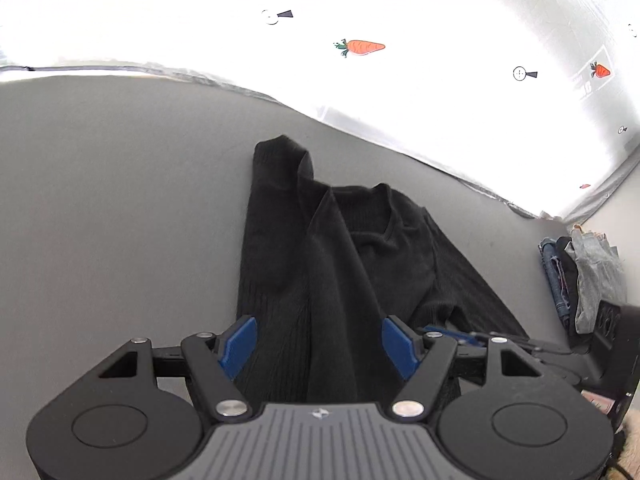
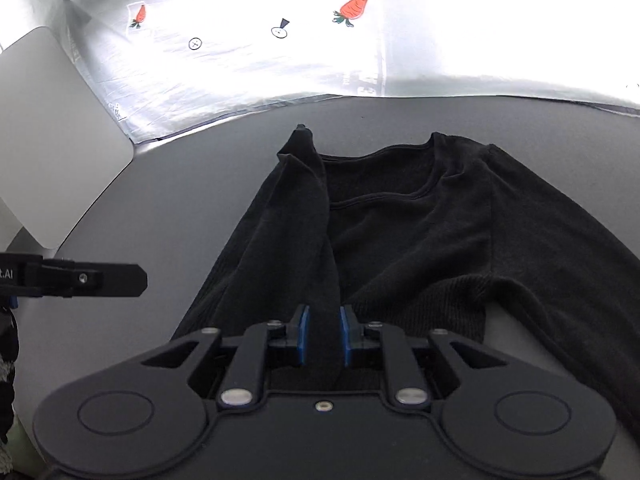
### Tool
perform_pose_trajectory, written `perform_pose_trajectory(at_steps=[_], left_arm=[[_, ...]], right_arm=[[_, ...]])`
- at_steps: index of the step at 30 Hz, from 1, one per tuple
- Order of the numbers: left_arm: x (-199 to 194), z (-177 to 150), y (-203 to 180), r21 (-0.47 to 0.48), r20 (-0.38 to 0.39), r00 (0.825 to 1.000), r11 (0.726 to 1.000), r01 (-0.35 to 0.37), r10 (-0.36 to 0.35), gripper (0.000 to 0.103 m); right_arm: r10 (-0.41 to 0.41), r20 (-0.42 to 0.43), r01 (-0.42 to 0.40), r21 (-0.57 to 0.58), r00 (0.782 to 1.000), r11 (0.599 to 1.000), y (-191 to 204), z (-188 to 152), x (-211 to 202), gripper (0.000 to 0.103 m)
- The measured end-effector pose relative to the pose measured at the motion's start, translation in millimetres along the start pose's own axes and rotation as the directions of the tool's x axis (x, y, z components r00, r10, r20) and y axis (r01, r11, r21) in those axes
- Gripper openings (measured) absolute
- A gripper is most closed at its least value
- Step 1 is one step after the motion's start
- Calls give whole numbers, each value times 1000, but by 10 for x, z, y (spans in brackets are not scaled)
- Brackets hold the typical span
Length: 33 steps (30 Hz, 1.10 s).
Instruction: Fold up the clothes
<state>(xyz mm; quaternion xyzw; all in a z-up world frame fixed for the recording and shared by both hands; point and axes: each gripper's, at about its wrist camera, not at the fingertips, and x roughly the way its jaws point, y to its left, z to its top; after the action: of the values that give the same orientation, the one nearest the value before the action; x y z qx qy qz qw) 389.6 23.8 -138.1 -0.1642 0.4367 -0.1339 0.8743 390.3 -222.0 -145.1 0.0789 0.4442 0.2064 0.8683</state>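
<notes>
1. Right wrist view: grey counter [image 2: 168, 208] carrying a black knit sweater [image 2: 420, 240] spread flat, neckline toward the far edge, one sleeve trailing off to the right, the other sleeve [image 2: 308, 208] folded lengthwise down the body.
2. Left wrist view: same sweater [image 1: 360, 248] straight ahead on the counter [image 1: 120, 200], pile of other clothes [image 1: 580, 276] well apart at the right edge.
3. Right gripper [image 2: 323, 334]: jaws nearly together with the end of the folded sleeve between the blue pads; whether pinching or just slack, hard to say, so cloth treated as possibly still caught.
4. Left gripper [image 1: 318, 346]: jaws wide apart above the hem area, nothing held, cloth lying below and between the pads.
5. Probably sleeve placement in hand: best to lay the sleeve straight along the body, parallel to the side seam, before letting go.
6. Worth opening fully and lifting clear upward, not dragging sideways, to avoid pulling the fold askew.
7. Worth smoothing the ridge near the shoulder next.
</notes>
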Motion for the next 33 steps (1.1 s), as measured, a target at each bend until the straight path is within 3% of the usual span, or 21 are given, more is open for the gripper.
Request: perform_pose_trajectory(at_steps=[2,6,9,10,11,13,19,23,25,27,29,30,33], left_arm=[[308,311,45,-8,-5,1000,1000,18,-18,72],[947,783,252,-130,-63,996,990,59,-68,74],[1302,983,372,-202,-104,987,974,101,-124,69],[1383,1024,392,-214,-112,984,971,110,-137,47],[1464,1065,412,-226,-121,981,967,120,-150,9],[1527,1119,459,-230,-86,982,962,146,-170,1],[1699,1245,586,-172,-51,995,982,80,-90,0],[1819,1226,643,-183,-64,996,982,44,-56,1],[1804,1252,652,-203,-60,997,979,38,-51,2],[1721,1290,631,-219,-55,998,976,17,-29,17],[1542,1302,574,-223,-11,999,974,28,-31,44],[1387,1267,509,-211,19,999,977,36,-32,50],[892,1065,237,-137,78,997,990,37,-27,64]], right_arm=[[15,-17,-15,38,1000,999,-94,121,227,18],[17,-84,-13,47,996,999,-174,273,597,19],[42,-79,-37,66,996,997,-204,357,703,18],[45,-75,-39,79,996,996,-217,371,713,18],[47,-71,-40,92,996,995,-229,386,723,18],[37,-54,-32,106,998,994,-235,400,719,19],[-14,83,17,-39,996,999,4,396,578,20],[7,78,3,-126,997,992,258,392,717,19],[-21,42,29,-201,999,979,398,342,855,19],[-56,49,67,-271,997,960,501,260,954,20],[-92,52,105,-339,994,935,612,253,939,20],[-99,60,114,-347,993,931,634,265,882,21],[-83,113,115,-315,990,942,618,267,567,46]])
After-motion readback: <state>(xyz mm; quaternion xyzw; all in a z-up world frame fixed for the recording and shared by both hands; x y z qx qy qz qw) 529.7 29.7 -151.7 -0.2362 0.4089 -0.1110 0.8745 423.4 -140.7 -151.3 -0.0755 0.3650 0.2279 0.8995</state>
